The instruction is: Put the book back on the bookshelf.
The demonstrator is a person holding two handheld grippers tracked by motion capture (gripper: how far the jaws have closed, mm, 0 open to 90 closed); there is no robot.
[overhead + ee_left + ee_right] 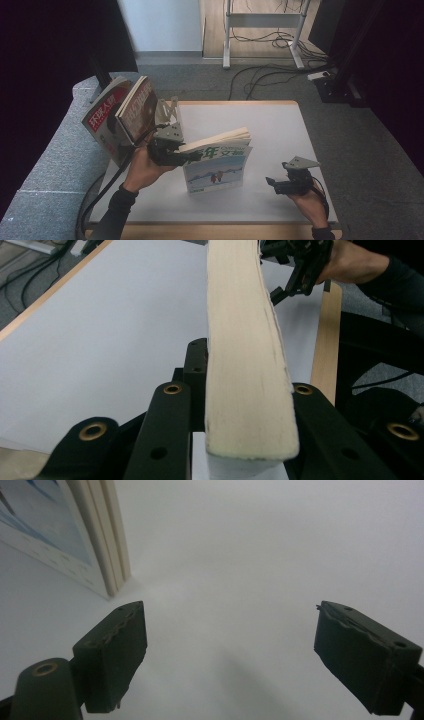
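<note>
A thick stack of magazines (217,165) with a pale blue cover stands upright on the white table (280,130). My left gripper (172,152) is shut on its left end, at the top. In the left gripper view the cream page edges (245,365) run away between the two black jaws, which press on both sides. My right gripper (272,182) is near the table's front right, low over the surface and apart from the stack. It stands open with nothing between its jaws (230,650). The stack's lower corner (90,540) lies ahead to its left.
Two red-covered magazines (120,117) lean upright at the table's far left, beside a pale metal stand (167,110). A grey padded ledge (55,150) borders the left side. The right gripper (300,265) and hand appear far off in the left gripper view. Cables lie on the floor behind.
</note>
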